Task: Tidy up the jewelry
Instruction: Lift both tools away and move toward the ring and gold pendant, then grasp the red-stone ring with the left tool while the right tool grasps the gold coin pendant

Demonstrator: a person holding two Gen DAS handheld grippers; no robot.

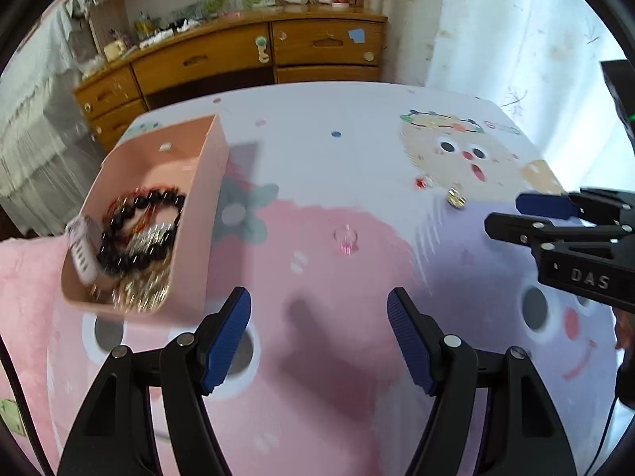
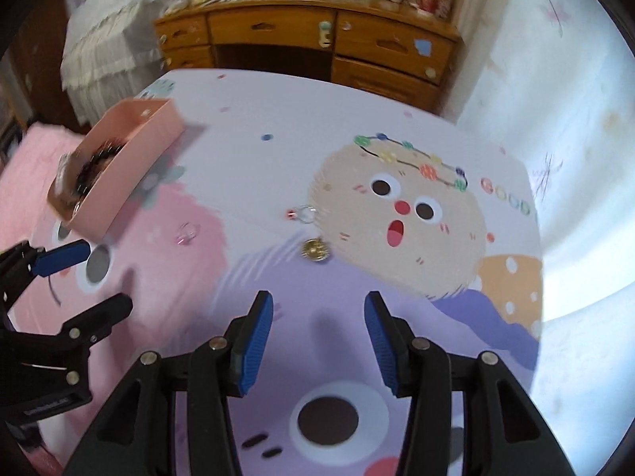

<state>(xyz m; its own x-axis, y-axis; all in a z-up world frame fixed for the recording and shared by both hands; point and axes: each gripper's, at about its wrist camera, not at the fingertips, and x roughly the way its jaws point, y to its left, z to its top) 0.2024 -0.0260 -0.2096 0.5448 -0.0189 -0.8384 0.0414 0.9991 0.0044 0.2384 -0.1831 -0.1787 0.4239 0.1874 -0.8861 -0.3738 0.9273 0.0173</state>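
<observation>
A pink box (image 1: 190, 214) at the table's left holds a black bead bracelet (image 1: 131, 230), gold chains and other pieces; it also shows in the right wrist view (image 2: 131, 166). Loose on the cloth lie a clear ring with a pink stone (image 1: 346, 238) (image 2: 186, 234), a gold round piece (image 1: 456, 198) (image 2: 315, 250) and a clear ring with a red stone (image 1: 422, 182) (image 2: 303, 214). My left gripper (image 1: 319, 333) is open and empty, short of the pink-stone ring. My right gripper (image 2: 317, 341) is open and empty, short of the gold piece.
The table carries a cartoon-print cloth (image 2: 397, 317). A wooden dresser (image 1: 254, 59) with clutter stands behind it. A pale curtain (image 1: 516, 39) hangs at the right. A pink blanket (image 1: 27, 297) lies at the left.
</observation>
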